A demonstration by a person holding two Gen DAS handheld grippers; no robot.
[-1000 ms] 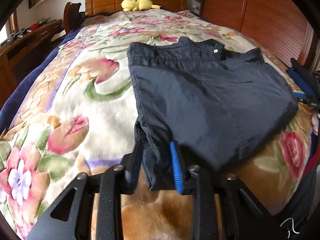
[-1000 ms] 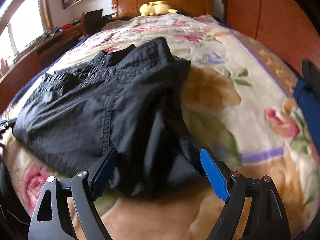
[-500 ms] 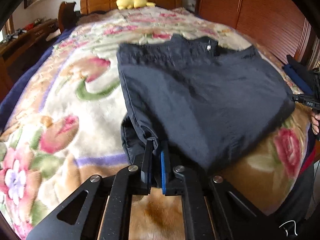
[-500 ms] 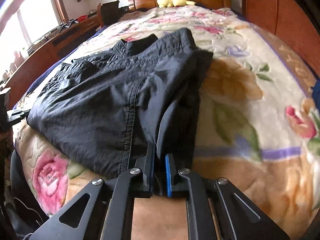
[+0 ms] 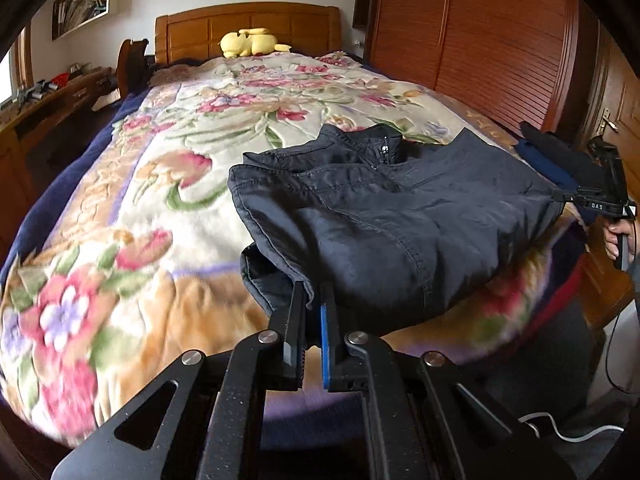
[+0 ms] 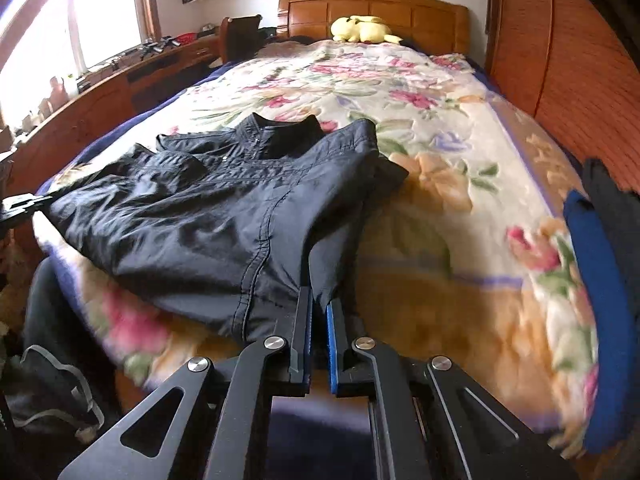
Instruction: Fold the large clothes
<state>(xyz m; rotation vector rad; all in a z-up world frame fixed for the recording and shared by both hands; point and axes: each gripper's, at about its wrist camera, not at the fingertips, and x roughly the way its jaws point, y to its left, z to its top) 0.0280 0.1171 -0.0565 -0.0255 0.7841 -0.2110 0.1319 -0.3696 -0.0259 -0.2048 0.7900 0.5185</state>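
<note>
Jacket was spread on the flowered blanket near the foot of the bed, collar toward the headboard. Left gripper was clamped on the jacket's near hem corner, pads pressed together on the cloth. Right gripper was likewise pinched on the opposite hem corner. Both corners were held raised off the blanket. Yellow plush toy was seen by the headboard.

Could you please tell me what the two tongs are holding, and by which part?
Both hold the dark jacket: the left tongs and the right tongs each pinch its near bottom edge, one at each corner.
</note>
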